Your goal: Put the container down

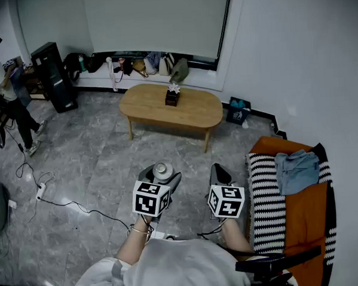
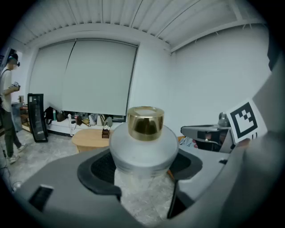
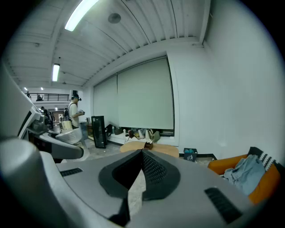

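Note:
A frosted white container (image 2: 143,149) with a gold cap (image 2: 145,121) sits upright between the jaws of my left gripper (image 2: 142,167), which is shut on its body. From the head view the container (image 1: 163,169) shows at the tip of the left gripper (image 1: 161,177), held above the grey floor. My right gripper (image 1: 220,175) hangs beside it to the right, with its jaws closed together and nothing in them; its pads (image 3: 153,171) meet at the tips in the right gripper view. The low oval wooden table (image 1: 171,107) stands ahead.
A small dark box with a flower (image 1: 173,95) sits on the wooden table. An orange couch with a striped blanket and blue cloth (image 1: 292,193) is at the right. A person (image 1: 5,88) stands at the far left by a black cabinet (image 1: 54,76). Cables (image 1: 56,202) lie on the floor.

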### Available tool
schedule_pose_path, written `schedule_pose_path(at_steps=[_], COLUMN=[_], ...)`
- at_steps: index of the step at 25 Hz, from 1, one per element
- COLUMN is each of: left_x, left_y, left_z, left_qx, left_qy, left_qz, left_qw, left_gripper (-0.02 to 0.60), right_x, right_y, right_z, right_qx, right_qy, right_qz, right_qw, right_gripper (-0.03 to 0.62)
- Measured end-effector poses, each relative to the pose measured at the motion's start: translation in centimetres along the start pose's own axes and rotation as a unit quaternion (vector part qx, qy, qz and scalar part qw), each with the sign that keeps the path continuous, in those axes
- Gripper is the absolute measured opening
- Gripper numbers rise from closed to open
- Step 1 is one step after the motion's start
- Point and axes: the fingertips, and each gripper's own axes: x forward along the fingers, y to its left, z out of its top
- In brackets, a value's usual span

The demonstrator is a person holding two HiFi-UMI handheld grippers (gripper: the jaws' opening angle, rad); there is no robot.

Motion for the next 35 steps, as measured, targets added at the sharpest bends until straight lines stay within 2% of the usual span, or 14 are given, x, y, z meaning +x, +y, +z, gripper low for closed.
schedule_pose_path(at_steps=[7,12,23,35], left_x=[0.6,1.6,3.4,8.7], left_y=[1.0,2.1,4.7,5.7], left_z=[0.4,1.1,2.2,2.5], left_qx=[0.004,0.005,0.019,0.006], left_qy=[0.001,0.001,0.004,0.011], left_qz=[-0.002,-0.005,-0.012,-0.023], left_qw=[1.0000,1.0000,0.9997,0.9996], left_gripper=[0.337,0.337,0.337,0.337], right_x=[1.3,2.9,5.1,9.4], right_y=[0.8,1.3,0.6,-2.5], right_z=[0.5,0.5,0.7,0.1], right_qx=[-0.006,0.003,0.028,0.042], right_qy=[0.000,0.010,0.007,0.024], right_qz=[0.004,0.026,-0.005,-0.015], right_qw=[1.000,1.000,1.000,0.999], right_gripper=[0.021,0.023,0.023,0.023])
